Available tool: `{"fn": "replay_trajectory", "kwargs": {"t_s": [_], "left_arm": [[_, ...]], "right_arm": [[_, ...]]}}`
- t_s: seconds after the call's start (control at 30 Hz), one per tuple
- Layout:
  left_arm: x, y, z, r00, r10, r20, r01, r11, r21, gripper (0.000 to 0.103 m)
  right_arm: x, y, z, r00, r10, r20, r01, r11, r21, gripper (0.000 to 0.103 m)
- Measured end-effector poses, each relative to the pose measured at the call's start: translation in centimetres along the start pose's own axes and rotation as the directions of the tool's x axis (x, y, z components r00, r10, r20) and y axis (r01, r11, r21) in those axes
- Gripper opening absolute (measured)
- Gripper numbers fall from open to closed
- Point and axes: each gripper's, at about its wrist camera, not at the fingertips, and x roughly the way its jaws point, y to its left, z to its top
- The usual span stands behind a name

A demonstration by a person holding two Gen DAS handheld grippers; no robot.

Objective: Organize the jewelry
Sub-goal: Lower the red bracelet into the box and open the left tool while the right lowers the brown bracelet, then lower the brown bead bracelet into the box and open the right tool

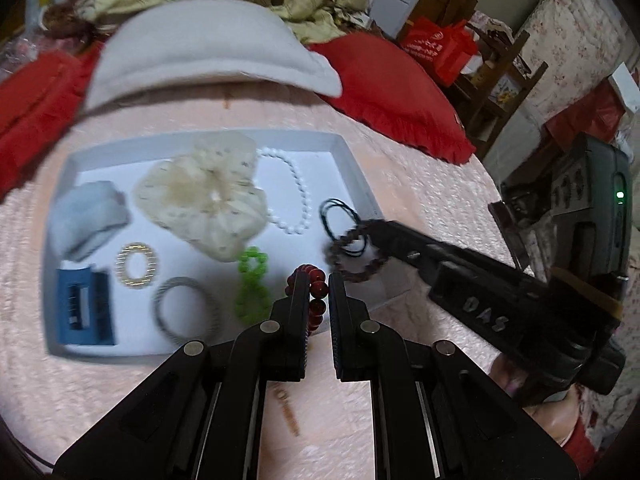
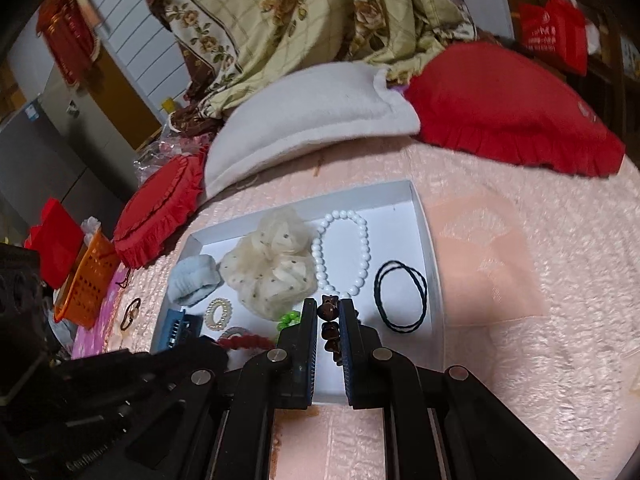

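Note:
A white tray (image 1: 352,160) lies on the pink bedspread and holds jewelry. My left gripper (image 1: 318,280) is shut on a dark red bead bracelet (image 1: 316,286) over the tray's near right part. My right gripper (image 2: 329,304) is shut on a brown bead bracelet (image 2: 329,322), which hangs above the tray's right corner in the left wrist view (image 1: 360,256). In the tray lie a white bead bracelet (image 2: 344,252), black hair ties (image 2: 400,296), a green bead bracelet (image 1: 252,284), a cream scrunchie (image 1: 204,200), a gold ring bracelet (image 1: 137,266), a grey bangle (image 1: 186,310), a blue clip (image 1: 82,306) and a pale blue scrunchie (image 1: 86,216).
A white pillow (image 2: 312,120) and red cushions (image 2: 508,108) lie behind the tray. An orange basket (image 2: 86,284) stands at the bed's left edge. A small ring-shaped piece (image 2: 131,312) lies on the bedspread left of the tray.

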Motion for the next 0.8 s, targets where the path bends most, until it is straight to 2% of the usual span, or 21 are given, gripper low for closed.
{"fn": "replay_trajectory", "kwargs": {"t_s": [0.3, 0.43, 0.53, 0.57, 0.63, 0.67, 0.73, 0.8], "left_arm": [[4.6, 0.7, -0.1, 0.998, 0.025, -0.050, -0.027, 0.999, -0.025, 0.008], [5.2, 1.4, -0.5, 0.997, 0.036, -0.068, -0.039, 0.999, -0.035, 0.008], [4.5, 1.5, -0.8, 0.998, 0.017, -0.067, -0.020, 0.999, -0.034, 0.011], [3.9, 1.4, -0.9, 0.998, 0.015, -0.057, -0.017, 0.999, -0.033, 0.013], [2.7, 1.2, -1.2, 0.999, 0.023, -0.033, -0.024, 0.999, -0.032, 0.018], [2.0, 1.1, -1.4, 0.999, 0.027, -0.019, -0.028, 0.999, -0.033, 0.019], [0.4, 0.9, -2.0, 0.998, 0.058, 0.006, -0.058, 0.998, -0.026, 0.019], [-1.5, 0.9, -3.3, 0.991, 0.125, 0.036, -0.125, 0.992, -0.016, 0.019]], "right_arm": [[3.2, -2.4, -0.9, 0.998, -0.027, -0.053, 0.029, 0.999, 0.039, 0.010], [3.6, -2.6, -1.1, 0.997, -0.048, -0.057, 0.050, 0.998, 0.028, 0.010], [3.6, -2.7, -1.1, 0.997, -0.049, -0.060, 0.050, 0.998, 0.022, 0.010], [3.5, -2.6, -1.1, 0.997, -0.056, -0.058, 0.057, 0.998, 0.015, 0.013], [3.1, -2.3, -1.2, 0.996, -0.072, -0.046, 0.072, 0.997, -0.001, 0.040], [2.8, -2.2, -1.2, 0.997, -0.073, -0.032, 0.073, 0.997, -0.003, 0.043], [2.0, -1.9, -1.4, 0.996, -0.090, -0.006, 0.090, 0.996, -0.010, 0.044], [1.4, -1.2, -1.7, 0.995, -0.100, -0.003, 0.100, 0.995, -0.025, 0.044]]}}
